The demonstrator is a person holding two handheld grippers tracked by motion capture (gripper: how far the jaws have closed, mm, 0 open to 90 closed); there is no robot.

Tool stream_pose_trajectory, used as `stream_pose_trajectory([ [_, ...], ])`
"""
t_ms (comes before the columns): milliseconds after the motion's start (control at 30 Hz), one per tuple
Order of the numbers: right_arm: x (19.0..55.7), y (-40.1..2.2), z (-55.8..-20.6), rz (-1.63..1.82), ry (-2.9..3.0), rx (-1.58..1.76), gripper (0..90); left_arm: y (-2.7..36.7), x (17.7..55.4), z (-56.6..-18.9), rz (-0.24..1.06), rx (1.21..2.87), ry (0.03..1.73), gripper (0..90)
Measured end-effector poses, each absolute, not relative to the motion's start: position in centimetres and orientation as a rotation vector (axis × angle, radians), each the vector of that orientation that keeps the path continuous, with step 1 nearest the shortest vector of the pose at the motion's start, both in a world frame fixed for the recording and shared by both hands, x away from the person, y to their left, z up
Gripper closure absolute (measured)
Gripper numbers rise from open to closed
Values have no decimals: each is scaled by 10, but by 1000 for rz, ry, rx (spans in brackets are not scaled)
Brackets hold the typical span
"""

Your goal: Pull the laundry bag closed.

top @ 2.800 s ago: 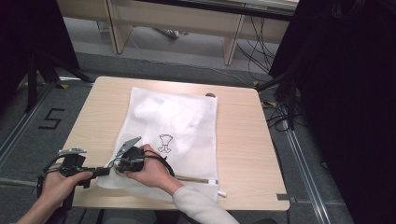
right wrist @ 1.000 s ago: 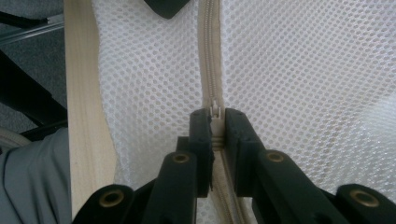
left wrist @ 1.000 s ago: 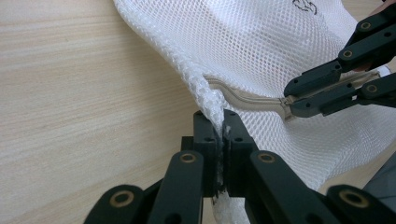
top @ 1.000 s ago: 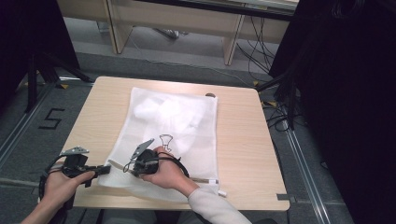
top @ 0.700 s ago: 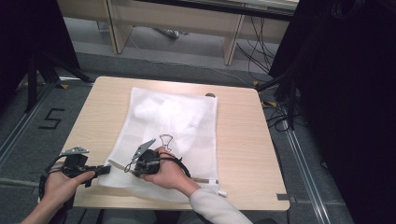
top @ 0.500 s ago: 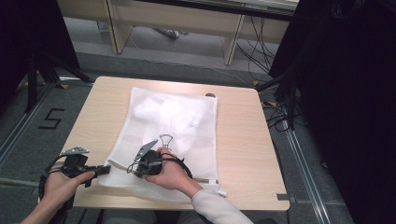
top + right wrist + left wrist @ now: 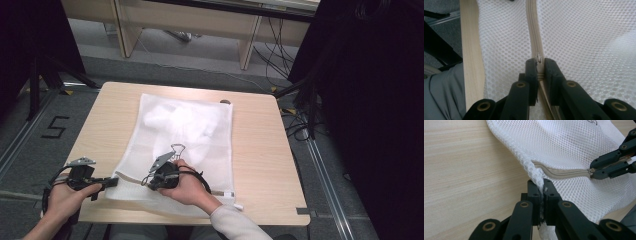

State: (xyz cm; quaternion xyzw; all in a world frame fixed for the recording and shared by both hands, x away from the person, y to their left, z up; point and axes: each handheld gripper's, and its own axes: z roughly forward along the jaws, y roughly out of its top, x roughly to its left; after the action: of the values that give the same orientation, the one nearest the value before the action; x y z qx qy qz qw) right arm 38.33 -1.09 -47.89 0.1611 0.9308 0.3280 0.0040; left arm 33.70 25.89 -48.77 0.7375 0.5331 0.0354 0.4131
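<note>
1. Holding, in my left gripper (image 7: 542, 185): a pinched fold of the white mesh laundry bag (image 7: 185, 135) at its corner near the zipper's end. Jaws clenched on the mesh, seen at lower centre of the left gripper view. In the high view this gripper (image 7: 111, 181) sits at lower left, at the bag's near-left corner.

2. Holding, in my right gripper (image 7: 538, 65): the zipper pull (image 7: 538, 58), jaws clamped either side of it at centre frame of the right gripper view. In the high view this gripper (image 7: 146, 181) lies low and centre, over the bag's near edge; in the left gripper view its tips (image 7: 592, 171) show at the right edge, on the zipper line.

3. Zipper (image 7: 533, 30): beige tape running up from the pull to the top of the right gripper view; in the left gripper view it (image 7: 564, 173) curves from my left jaws across to the right gripper's tips.

4. Mesh bag: flat on the wooden table (image 7: 260, 150), spread from upper centre to lower centre of the high view, something white bunched inside its upper half, a small black printed mark (image 7: 176, 148) near the middle.

5. Table edge (image 7: 470, 55): pale strip at left of the right gripper view, just beside the bag.
</note>
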Motion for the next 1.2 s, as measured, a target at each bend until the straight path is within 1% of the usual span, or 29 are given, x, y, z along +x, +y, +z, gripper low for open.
stream_pose_trajectory([
  [300, 384, -21, -478, 1054, 2918, 532, 824, 259, 336, -488, 97, 1847, 1337, 856],
  [400, 384, -22, -478, 1067, 2915, 511, 824, 262, 336, -487, 90, 1876, 1323, 856],
  [433, 384, -22, -479, 1074, 2911, 511, 824, 260, 336, -488, 87, 1845, 1337, 856],
  [533, 384, -23, -478, 1068, 2918, 514, 824, 263, 336, -487, 90, 1893, 1315, 856],
  [667, 384, -26, -479, 1062, 2920, 516, 824, 260, 336, -488, 88, 1854, 1333, 856],
  [867, 381, -30, -476, 1074, 2916, 580, 824, 260, 336, -488, 89, 1856, 1337, 856],
  [900, 383, -31, -476, 1063, 2915, 539, 824, 260, 336, -488, 88, 1855, 1339, 856],
  [1200, 384, -37, -473, 1076, 2909, 562, 824, 260, 336, -490, 96, 1844, 1345, 855],
])
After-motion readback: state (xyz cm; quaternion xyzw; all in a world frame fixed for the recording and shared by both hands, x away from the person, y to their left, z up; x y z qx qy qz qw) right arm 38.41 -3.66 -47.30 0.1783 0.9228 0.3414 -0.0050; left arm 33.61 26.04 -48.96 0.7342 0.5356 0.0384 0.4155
